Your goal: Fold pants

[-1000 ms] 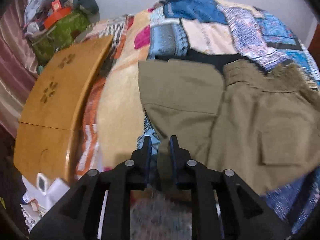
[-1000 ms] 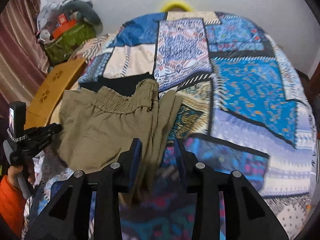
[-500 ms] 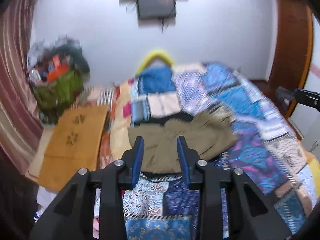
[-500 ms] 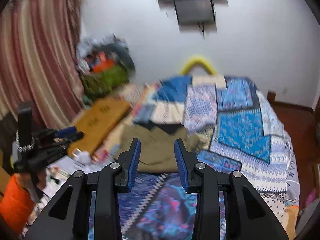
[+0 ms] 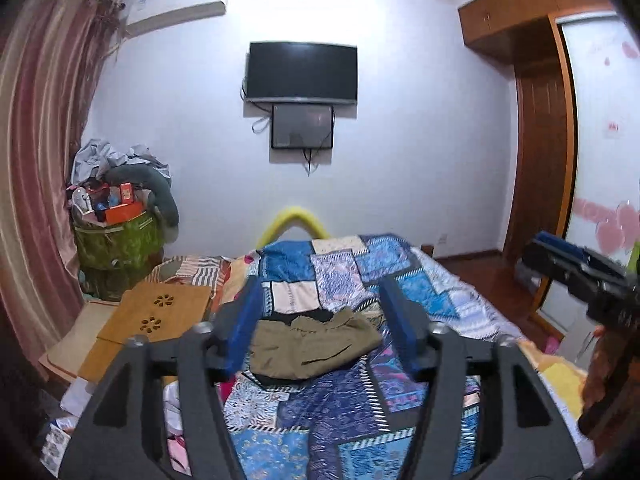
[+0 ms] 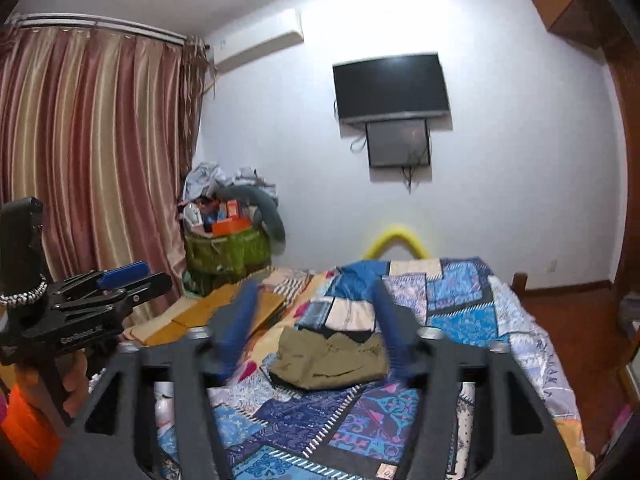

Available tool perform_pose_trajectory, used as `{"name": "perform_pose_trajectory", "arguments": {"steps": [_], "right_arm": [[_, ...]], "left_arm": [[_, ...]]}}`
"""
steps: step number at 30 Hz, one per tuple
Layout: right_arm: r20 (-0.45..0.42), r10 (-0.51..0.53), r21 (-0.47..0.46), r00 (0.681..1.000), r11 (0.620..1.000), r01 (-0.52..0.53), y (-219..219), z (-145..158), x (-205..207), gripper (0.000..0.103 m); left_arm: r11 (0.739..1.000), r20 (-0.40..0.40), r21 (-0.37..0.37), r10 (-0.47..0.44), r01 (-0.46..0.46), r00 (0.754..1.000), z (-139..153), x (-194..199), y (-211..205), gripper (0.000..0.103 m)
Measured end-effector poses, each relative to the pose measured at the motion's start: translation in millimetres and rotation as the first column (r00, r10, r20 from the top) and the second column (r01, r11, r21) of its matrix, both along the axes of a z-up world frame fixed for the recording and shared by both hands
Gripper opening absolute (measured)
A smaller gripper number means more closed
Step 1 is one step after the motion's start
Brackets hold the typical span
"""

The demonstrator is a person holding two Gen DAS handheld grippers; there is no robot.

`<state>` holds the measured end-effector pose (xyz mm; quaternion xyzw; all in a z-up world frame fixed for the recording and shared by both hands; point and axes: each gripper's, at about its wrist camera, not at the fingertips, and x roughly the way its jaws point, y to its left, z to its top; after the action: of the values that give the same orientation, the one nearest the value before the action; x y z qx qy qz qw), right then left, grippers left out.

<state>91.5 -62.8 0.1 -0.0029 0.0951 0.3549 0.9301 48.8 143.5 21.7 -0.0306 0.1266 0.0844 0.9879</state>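
Judging by how things lie, your fold looks finished: the pants (image 5: 310, 346) sit as a compact olive bundle on the bed (image 5: 360, 412), well ahead of and below both tools, with something dark showing at their far edge. All that seems left is a check of the edges, which are too small to read from here. Your left hand-held gripper (image 5: 322, 330) stands wide apart and holds nothing; the bundle only shows through the gap, far beyond the fingertips. Your right hand-held gripper (image 6: 316, 330) is likewise spread and empty. Both sets of jaws have just been opening, with no cloth between them. A second ago both sat low over the bed with the fabric close beneath them; now you have pulled back and up, so the wall-mounted TV (image 5: 302, 72) and the curtain (image 6: 92, 152) come into sight.
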Motion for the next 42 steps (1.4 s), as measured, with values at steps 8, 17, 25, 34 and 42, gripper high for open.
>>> {"name": "perform_pose_trajectory", "arguments": {"steps": [8,17,25,34,42], "right_arm": [[0.064,-0.098,0.047,0.993,0.994,0.095,-6,3,-14,0.103],[0.018,-0.112,0.031,0.994,0.993,0.111,-8,-4,-12,0.103],[0.024,-0.106,0.022,0.994,0.994,0.105,-7,-6,-17,0.103],[0.027,-0.101,0.023,0.995,0.995,0.100,-9,-9,-20,0.103],[0.008,-0.103,0.026,0.995,0.994,0.103,-9,-8,-19,0.103]], "left_arm": [[0.999,0.079,0.048,0.019,-0.023,0.997,6,-27,-16,0.102],[0.998,0.089,0.054,0.040,-0.045,0.995,3,-28,-17,0.103],[0.999,0.084,0.034,0.033,-0.036,0.996,-2,-26,-16,0.103],[0.998,0.097,0.062,0.027,-0.033,0.995,-3,-26,-17,0.103],[0.999,0.092,0.050,0.012,-0.017,0.996,-6,-25,-18,0.103]]}}
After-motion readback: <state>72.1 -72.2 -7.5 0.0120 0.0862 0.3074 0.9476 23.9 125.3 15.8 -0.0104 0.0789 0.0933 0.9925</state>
